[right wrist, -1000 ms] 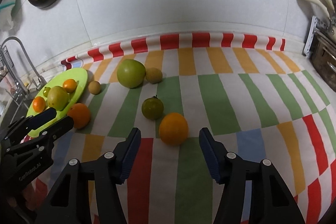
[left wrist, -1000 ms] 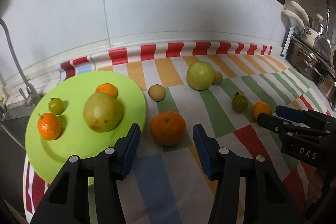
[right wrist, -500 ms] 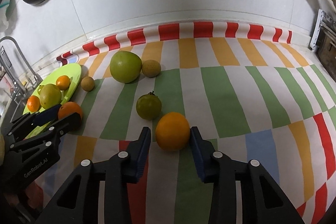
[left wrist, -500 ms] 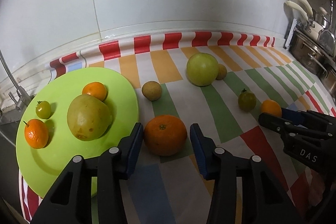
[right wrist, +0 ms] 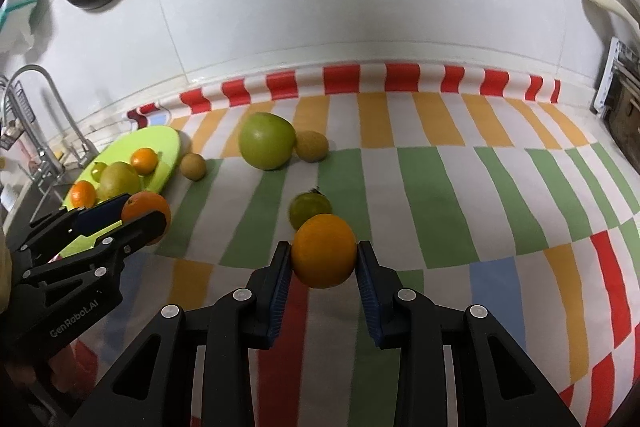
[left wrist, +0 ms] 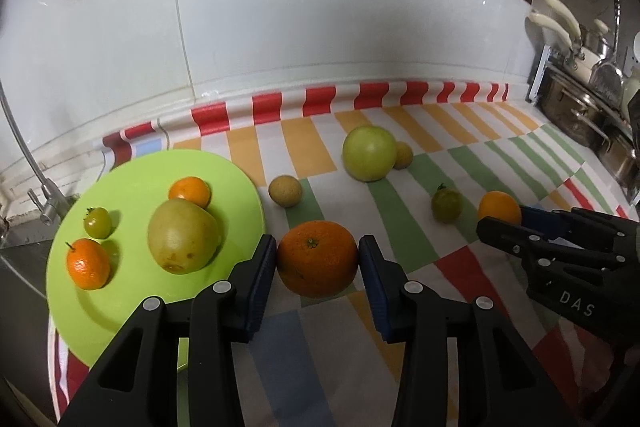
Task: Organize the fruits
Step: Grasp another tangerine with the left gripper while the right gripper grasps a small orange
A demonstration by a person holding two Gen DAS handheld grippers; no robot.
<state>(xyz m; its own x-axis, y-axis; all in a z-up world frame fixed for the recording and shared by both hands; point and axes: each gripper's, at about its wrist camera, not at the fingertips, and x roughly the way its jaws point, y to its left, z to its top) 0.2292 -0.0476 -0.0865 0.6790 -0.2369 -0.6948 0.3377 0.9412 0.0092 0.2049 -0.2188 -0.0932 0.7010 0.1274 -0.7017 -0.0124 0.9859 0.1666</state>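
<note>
Two grips on: the left hand-held gripper [left wrist: 317, 259] clamps the large dimpled orange [left wrist: 317, 258] beside the round lime-green plate [left wrist: 132, 179], the right hand-held gripper [right wrist: 323, 259] squeezes a smooth yellow-orange citrus [right wrist: 323, 255] on the striped table [right wrist: 440, 179].

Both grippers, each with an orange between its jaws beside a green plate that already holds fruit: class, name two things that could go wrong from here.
1. The large orange is round and held only at its sides by the left gripper; it might slip when lifted.
2. The green plate already holds four fruits, including a pear near the rim; an orange set down there could knock them rolling.
</note>
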